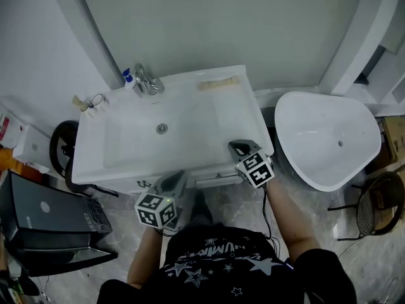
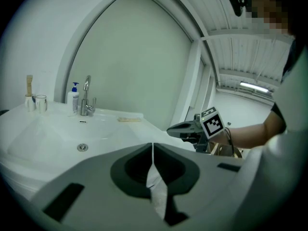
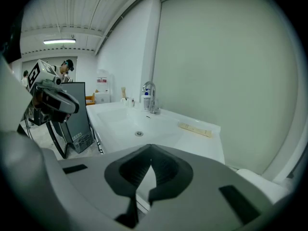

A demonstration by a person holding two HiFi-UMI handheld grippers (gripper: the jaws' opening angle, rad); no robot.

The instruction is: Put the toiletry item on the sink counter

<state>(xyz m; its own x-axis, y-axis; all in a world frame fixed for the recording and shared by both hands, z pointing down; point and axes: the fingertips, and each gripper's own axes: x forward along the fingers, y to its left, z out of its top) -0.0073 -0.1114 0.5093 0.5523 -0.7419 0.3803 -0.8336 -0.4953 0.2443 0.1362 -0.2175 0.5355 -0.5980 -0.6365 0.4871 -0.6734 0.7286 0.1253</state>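
Head view finds two tongs, the left tongs (image 1: pixel 179 176) and the right tongs (image 1: pixel 235 146), both pinched shut on nothing at the white bench's (image 1: pixel 253 116) front edge. One tan toiletry item (image 1: pixel 219 83) lies along the rear edge, right of the single faucet (image 1: pixel 147 80), with the wide basin (image 1: pixel 136 141) between it and the tongs.

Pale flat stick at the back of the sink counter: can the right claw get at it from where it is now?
Probably yes. The right claw sits at the counter's front right corner, and only bare white counter lies between it and the stick. Its jaws are shut.
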